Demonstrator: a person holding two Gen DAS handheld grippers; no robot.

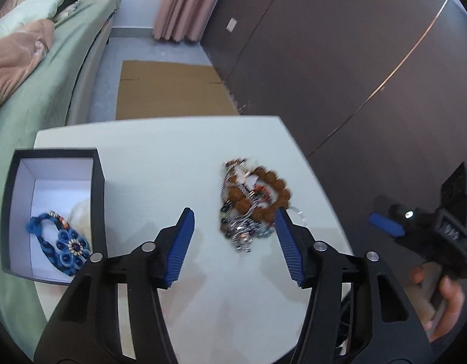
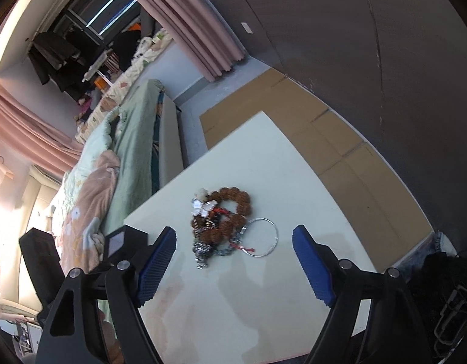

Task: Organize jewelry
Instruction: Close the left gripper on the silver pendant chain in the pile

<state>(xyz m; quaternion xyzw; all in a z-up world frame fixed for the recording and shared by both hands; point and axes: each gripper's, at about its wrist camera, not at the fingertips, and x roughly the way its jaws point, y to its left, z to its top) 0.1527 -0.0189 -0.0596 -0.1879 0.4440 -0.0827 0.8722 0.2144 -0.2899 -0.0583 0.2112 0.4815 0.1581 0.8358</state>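
Hovering with left hand-held gripper (image 1: 235, 215) wide open, empty, jewelry pile (image 1: 251, 203) lying just ahead on bench (image 1: 160, 157); probably singling out one piece, avoiding tangled chains.

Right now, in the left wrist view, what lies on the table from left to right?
Black open box with white lining holding a blue braided flower bracelet → tangled pile of brown bead and silver chain jewelry → thin clear bangle → right gripper, off the table edge.
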